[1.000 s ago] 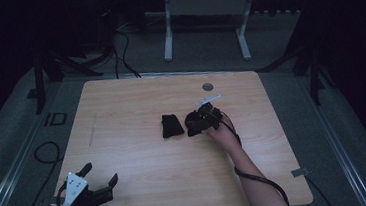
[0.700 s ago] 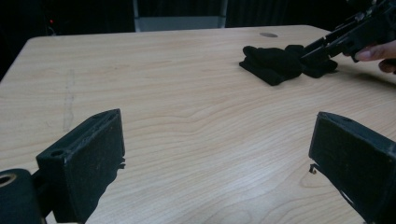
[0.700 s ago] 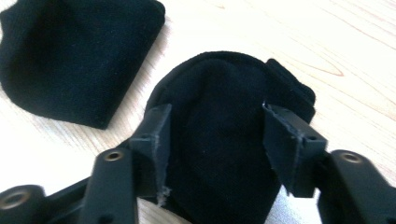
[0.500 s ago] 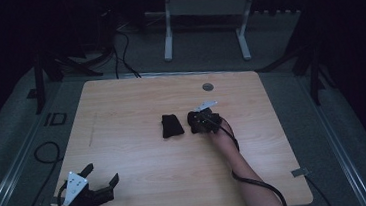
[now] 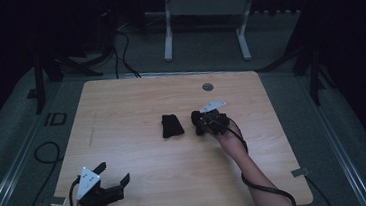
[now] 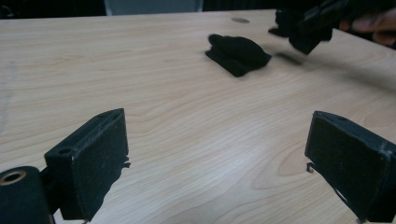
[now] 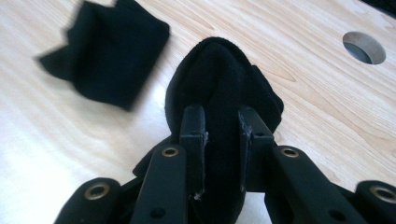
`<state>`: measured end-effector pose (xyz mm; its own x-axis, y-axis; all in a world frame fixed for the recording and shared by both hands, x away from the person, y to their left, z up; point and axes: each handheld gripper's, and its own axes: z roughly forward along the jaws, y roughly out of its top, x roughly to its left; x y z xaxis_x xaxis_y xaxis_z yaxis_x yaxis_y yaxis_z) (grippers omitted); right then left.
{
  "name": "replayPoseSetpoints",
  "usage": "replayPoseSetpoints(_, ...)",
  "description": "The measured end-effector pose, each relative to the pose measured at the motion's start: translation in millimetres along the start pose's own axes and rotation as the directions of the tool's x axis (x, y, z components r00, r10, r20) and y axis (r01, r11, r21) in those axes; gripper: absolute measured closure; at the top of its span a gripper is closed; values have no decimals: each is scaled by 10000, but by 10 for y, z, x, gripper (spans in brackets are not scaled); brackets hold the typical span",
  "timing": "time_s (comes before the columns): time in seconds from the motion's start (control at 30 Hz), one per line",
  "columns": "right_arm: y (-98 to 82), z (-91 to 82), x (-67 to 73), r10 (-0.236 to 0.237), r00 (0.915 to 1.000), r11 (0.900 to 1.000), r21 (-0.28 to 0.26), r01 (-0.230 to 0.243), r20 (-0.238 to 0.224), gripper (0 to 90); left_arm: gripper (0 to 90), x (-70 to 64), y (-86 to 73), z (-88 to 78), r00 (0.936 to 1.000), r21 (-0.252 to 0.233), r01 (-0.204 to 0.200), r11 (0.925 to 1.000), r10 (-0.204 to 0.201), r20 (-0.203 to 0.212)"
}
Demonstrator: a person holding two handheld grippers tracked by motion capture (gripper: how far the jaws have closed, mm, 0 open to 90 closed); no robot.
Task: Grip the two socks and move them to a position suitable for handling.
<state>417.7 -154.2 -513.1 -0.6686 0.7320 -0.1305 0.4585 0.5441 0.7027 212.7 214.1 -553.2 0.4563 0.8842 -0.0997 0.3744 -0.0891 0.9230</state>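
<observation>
At the near left corner of the wooden table (image 5: 121, 108), in the high view, the left gripper (image 5: 112, 184) rests low over the board in the person's left hand, its two black jaws spread wide with nothing between them; the left gripper view shows bare wood in the gap. Well away from it, toward the middle of the table, lies a folded black cloth piece (image 5: 172, 125), flat on the wood and touched by neither gripper; in the left gripper view the same piece (image 6: 238, 53) sits far ahead and a little to the right of the open jaws. Just to the right of that piece, with a narrow strip of wood between them, the right gripper (image 5: 202, 123) is held in the person's right hand, the forearm reaching in from the bottom edge. Its jaws have just been closing, and in the right gripper view (image 7: 223, 140) they pinch a second black cloth piece (image 7: 219, 79), a soft bunched fold that rises between the pads and bulges out past them. The loose folded piece (image 7: 109, 51) lies up and to the left of that grip, apart from it. A round hole (image 5: 207, 87) in the table sits beyond the right gripper, near the far edge.
</observation>
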Motion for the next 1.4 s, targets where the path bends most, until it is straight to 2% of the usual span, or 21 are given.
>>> replayPoseSetpoints(0.07,-12,-97,54,-60,10000,9998,-198,58,-72,749,73,-59,42,55,9996,143,118,9998,-121,263)
replayPoseSetpoints(0.17,-60,-226,195,-359,9987,9985,-422,344,-355,749,119,-174,123,141,9981,227,-178,9996,164,593)
replayPoseSetpoints(0.33,-124,-456,402,-712,9939,9937,-919,634,-845,748,147,-355,296,303,9888,304,-535,9981,487,1412)
replayPoseSetpoints(0.4,-131,-537,460,-708,9922,9925,-1065,599,-1023,748,150,-427,349,372,9836,417,-584,9974,504,1734)
replayPoseSetpoints(0.47,-141,-610,511,-757,9905,9907,-1213,616,-1146,748,150,-504,382,447,9744,569,-552,9969,414,2210)
replayPoseSetpoints(0.6,-204,-713,634,-874,9828,9862,-1531,623,-1630,747,154,-681,402,595,9599,808,-861,9930,610,2737)
replayPoseSetpoints(0.67,-238,-726,695,-987,9815,9853,-1544,733,-1640,747,154,-762,402,666,9500,950,-1066,9898,731,3035)
replayPoseSetpoints(0.73,-263,-726,737,-974,9795,9859,-1513,708,-1762,746,205,-836,403,723,9429,960,-1314,9867,945,3195)
replayPoseSetpoints(0.8,-276,-720,772,-1007,9787,9860,-1492,742,-1787,746,262,-893,411,779,9385,973,-1514,9837,1121,3267)
replayPoseSetpoints(0.87,-278,-721,797,-1036,9783,9853,-1532,763,-1793,746,318,-941,424,832,9361,985,-1543,9831,1136,3328)
replayPoseSetpoints(0.97,-261,-739,826,-1042,9795,9840,-1613,763,-1723,746,324,-1062,446,910,9305,926,-1992,9756,1587,3302)
replayPoseSetpoints(1.07,-235,-767,841,-1139,9787,9814,-1723,841,-1708,746,324,-1184,474,972,9249,802,-2517,9645,2154,3134)
replayPoseSetpoints(1.1,-229,-777,844,-1143,9778,9806,-1779,827,-1755,746,324,-1208,487,987,9242,764,-2576,9632,2226,3103)
replayPoseSetpoints(1.2,-220,-799,860,-1148,9774,9797,-1829,818,-1775,746,359,-1248,530,1034,9198,695,-2910,9542,2590,2946)
replayPoseSetpoints(1.3,-222,-794,877,-1110,9763,9803,-1820,768,-1860,746,421,-1265,577,1068,9196,745,-2967,9521,2637,2912)
replayPoseSetpoints(1.4,-231,-777,883,-1013,9755,9816,-1791,661,-1952,746,527,-1291,586,1101,9179,870,-3262,9413,2934,2671)
